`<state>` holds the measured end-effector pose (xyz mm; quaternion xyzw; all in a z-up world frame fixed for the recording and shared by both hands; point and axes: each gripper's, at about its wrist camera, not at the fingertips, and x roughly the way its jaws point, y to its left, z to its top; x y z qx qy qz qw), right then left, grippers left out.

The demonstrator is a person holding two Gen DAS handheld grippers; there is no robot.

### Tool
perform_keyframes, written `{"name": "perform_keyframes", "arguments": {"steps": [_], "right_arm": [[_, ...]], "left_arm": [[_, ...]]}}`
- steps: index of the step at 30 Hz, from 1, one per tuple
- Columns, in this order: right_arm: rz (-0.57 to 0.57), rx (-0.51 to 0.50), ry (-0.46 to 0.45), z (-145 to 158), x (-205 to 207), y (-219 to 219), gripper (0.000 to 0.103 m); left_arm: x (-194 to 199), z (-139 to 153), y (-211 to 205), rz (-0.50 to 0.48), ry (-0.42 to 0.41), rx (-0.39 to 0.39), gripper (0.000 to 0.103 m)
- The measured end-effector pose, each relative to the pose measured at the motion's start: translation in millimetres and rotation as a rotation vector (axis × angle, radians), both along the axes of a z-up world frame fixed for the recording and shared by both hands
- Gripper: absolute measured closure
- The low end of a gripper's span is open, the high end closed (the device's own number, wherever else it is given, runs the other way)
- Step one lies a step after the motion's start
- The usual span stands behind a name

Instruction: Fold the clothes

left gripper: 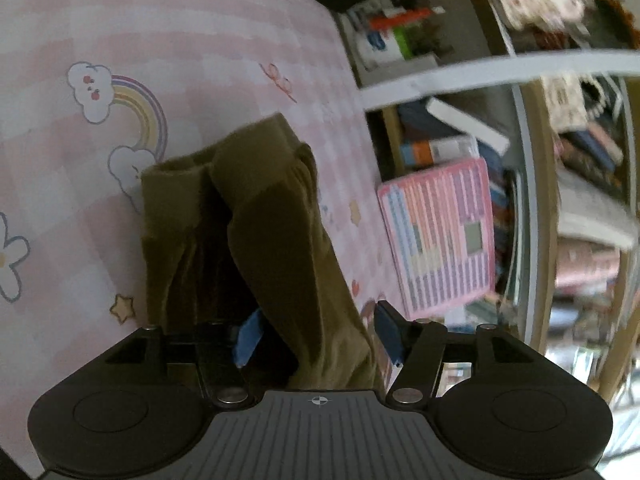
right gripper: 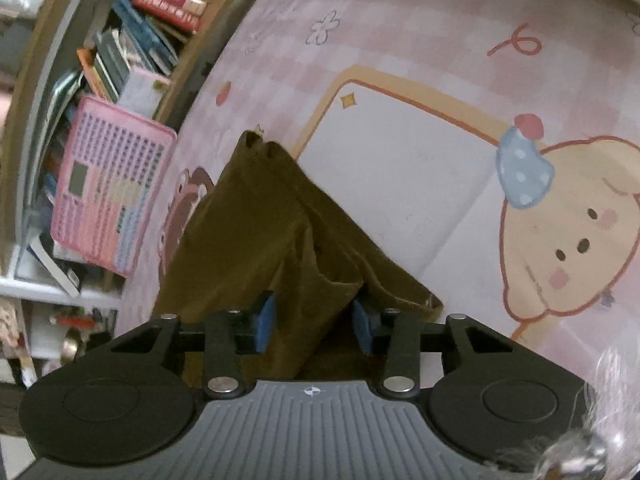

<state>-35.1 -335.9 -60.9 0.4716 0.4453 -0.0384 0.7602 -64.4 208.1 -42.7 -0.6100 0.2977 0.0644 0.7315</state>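
Note:
An olive-brown garment hangs from both grippers above a pink cartoon-print cloth. In the left wrist view the garment's cuffed end points away and its fabric runs down between the blue pads; my left gripper is closed on the fabric with the jaws fairly wide apart. In the right wrist view the same garment bunches in folds between the blue pads; my right gripper is shut on it.
The pink cloth covers the surface under both grippers. A pink keyboard-like toy leans on bookshelves beside the surface's edge; it also shows in the left wrist view. A white shelf board crosses the shelves.

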Motion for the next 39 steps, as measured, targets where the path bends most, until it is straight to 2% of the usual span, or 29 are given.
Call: {"name": "perform_keyframes", "arguments": {"steps": [2, 5, 6, 7, 8, 9, 12, 15, 17, 20, 21, 22, 23, 27, 29, 31, 32, 34, 37, 39], "right_arm": [[-0.003, -0.003, 0.002, -0.8, 2.4, -1.9, 0.089], [-0.002, -0.011, -0.006, 2.5, 2.7, -4.0, 0.093], [-0.002, -0.014, -0.008, 3.6, 2.7, -4.8, 0.094], [-0.002, -0.016, -0.011, 4.7, 2.8, -5.5, 0.094], [-0.001, -0.019, -0.014, 5.9, 2.9, -6.2, 0.095], [-0.003, -0.018, -0.020, 8.4, 4.5, -6.9, 0.095], [-0.013, -0.012, -0.069, 25.4, 17.6, -8.9, 0.096], [-0.009, -0.023, -0.207, 67.7, 43.9, -9.9, 0.096], [-0.004, -0.031, -0.310, 99.1, 57.3, -11.2, 0.096], [0.015, -0.073, -0.458, 140.0, 35.8, -22.0, 0.096], [0.018, -0.089, -0.478, 145.8, 24.7, -26.8, 0.096], [0.019, -0.099, -0.453, 139.0, 11.3, -31.0, 0.096], [0.022, -0.102, -0.406, 126.1, -1.0, -33.3, 0.096], [0.046, -0.127, -0.125, 45.4, -29.6, -27.0, 0.096], [0.050, -0.141, -0.040, 18.5, -32.8, -23.3, 0.096], [0.046, -0.149, -0.033, 16.1, -30.3, -21.2, 0.096], [0.049, -0.153, -0.046, 20.4, -25.6, -19.9, 0.096], [0.069, -0.177, -0.130, 49.1, -6.0, -13.2, 0.096], [0.089, -0.201, -0.333, 110.1, 11.7, -4.7, 0.096], [0.088, -0.216, -0.435, 139.3, 4.4, -5.0, 0.096]], "left_arm": [[5.4, -4.6, 3.9, 0.029, 0.025, -0.013, 0.044], [10.8, -7.3, 11.1, 0.074, 0.051, -0.006, 0.046], [11.1, -7.0, 14.2, 0.092, 0.062, -0.001, 0.055], [11.0, -6.8, 16.9, 0.104, 0.071, 0.004, 0.070], [11.0, -6.6, 19.6, 0.116, 0.080, 0.008, 0.080], [12.7, -5.8, 21.9, 0.118, 0.082, 0.016, 0.099], [31.5, 6.7, 26.0, 0.075, 0.058, 0.064, 0.101], [49.3, 37.3, 27.1, 0.037, -0.052, 0.085, 0.101], [38.5, 51.4, 25.5, 0.006, -0.115, 0.103, 0.101], [22.3, 72.7, 23.1, -0.041, -0.210, 0.130, 0.101], [16.9, 79.7, 22.3, -0.056, -0.241, 0.139, 0.100], [10.3, 75.2, 21.6, -0.062, -0.231, 0.138, 0.100], [2.4, 57.0, 21.0, -0.057, -0.172, 0.125, 0.100], [-26.6, -12.7, 18.7, -0.034, 0.054, 0.078, 0.100], [-30.6, -30.1, 17.8, -0.025, 0.108, 0.072, 0.100], [-24.0, -24.7, 18.7, -0.030, 0.091, 0.078, 0.100], [-16.8, -17.4, 19.6, -0.039, 0.068, 0.086, 0.101], [1.8, 6.8, 20.4, -0.065, -0.014, 0.112, 0.101], [16.9, 53.8, 17.0, -0.100, -0.169, 0.153, 0.100], [7.6, 59.6, 18.8, -0.109, -0.199, 0.163, 0.100]]}}
